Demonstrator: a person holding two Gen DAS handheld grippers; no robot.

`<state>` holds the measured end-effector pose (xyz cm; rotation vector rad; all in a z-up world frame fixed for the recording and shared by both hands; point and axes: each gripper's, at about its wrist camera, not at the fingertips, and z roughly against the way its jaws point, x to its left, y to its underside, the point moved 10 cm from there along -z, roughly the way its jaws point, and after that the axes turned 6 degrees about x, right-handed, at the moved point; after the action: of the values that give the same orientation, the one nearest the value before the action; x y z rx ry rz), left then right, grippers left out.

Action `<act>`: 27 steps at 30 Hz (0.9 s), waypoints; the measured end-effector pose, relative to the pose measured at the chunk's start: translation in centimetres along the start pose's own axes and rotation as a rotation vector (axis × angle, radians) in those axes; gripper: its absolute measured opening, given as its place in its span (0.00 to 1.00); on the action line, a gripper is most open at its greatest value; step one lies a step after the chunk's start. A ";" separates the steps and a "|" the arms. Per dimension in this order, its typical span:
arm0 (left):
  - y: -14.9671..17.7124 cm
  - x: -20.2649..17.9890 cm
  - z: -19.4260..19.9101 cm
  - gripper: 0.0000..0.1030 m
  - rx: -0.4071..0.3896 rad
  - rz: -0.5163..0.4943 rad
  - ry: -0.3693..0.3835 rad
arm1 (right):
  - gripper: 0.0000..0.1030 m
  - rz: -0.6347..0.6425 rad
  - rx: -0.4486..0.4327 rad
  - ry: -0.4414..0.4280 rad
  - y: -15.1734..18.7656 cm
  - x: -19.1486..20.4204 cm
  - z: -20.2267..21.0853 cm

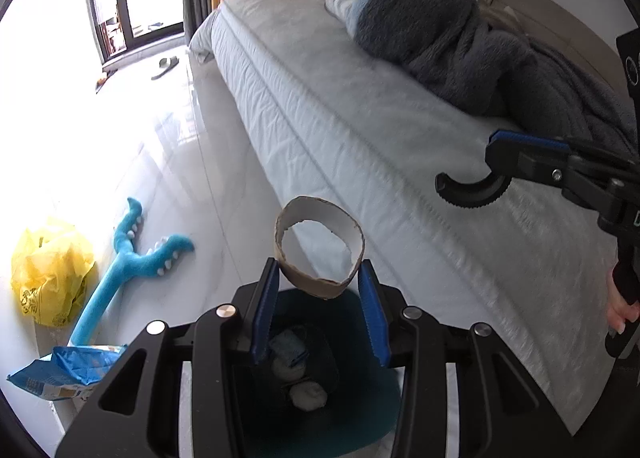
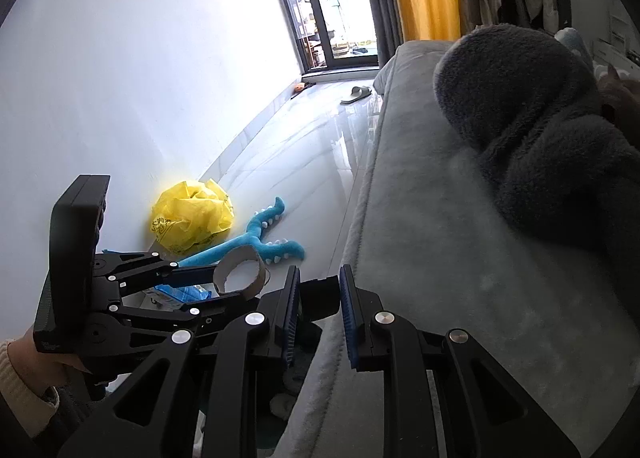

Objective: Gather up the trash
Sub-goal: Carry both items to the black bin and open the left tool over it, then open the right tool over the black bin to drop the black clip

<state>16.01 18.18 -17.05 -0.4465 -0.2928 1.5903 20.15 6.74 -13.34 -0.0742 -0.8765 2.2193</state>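
Observation:
My left gripper (image 1: 320,270) is shut on a brown cardboard tube (image 1: 320,254), its blue pads pressing the tube's two sides. The tube hangs over a teal bin (image 1: 386,402) that has white wads and a blue scrap inside. My right gripper (image 1: 494,162) hovers over the bed edge, shut on a black curved plastic piece (image 1: 472,190) with a toothed rim. In the right wrist view the right gripper (image 2: 320,278) pinches that black piece (image 2: 320,294), and the left gripper (image 2: 236,282) with the tube (image 2: 240,270) is to its left.
A bed (image 1: 360,118) with a grey fleece blanket (image 1: 460,46) fills the right side. On the floor by the wall lie a yellow plastic bag (image 1: 48,278), a blue plush toy (image 1: 128,262) and a blue packet (image 1: 68,370). A slipper (image 1: 166,64) lies near the glass door.

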 end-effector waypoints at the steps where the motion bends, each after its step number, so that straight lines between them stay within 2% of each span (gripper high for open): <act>1: 0.4 0.4 -0.2 0.42 0.018 0.000 0.000 | 0.20 0.005 0.005 -0.001 0.0 0.3 -0.3; 9: 3.8 3.2 -1.2 0.42 0.137 0.009 0.004 | 0.20 0.045 0.059 -0.022 0.4 3.4 -3.6; 18: 7.3 4.4 -2.1 0.43 0.258 0.002 0.042 | 0.20 0.085 0.130 -0.041 1.9 6.3 -6.9; 23: 7.5 5.1 -1.6 0.57 0.250 0.008 0.041 | 0.20 0.068 0.153 -0.074 1.9 6.9 -8.3; 27: 6.9 6.1 -0.7 0.61 0.209 0.038 0.040 | 0.20 0.074 0.181 -0.069 2.6 7.1 -9.0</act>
<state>10.05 23.65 -21.39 -0.3235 -0.0863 1.6269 16.07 15.23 -20.42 0.0567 -0.7151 2.3728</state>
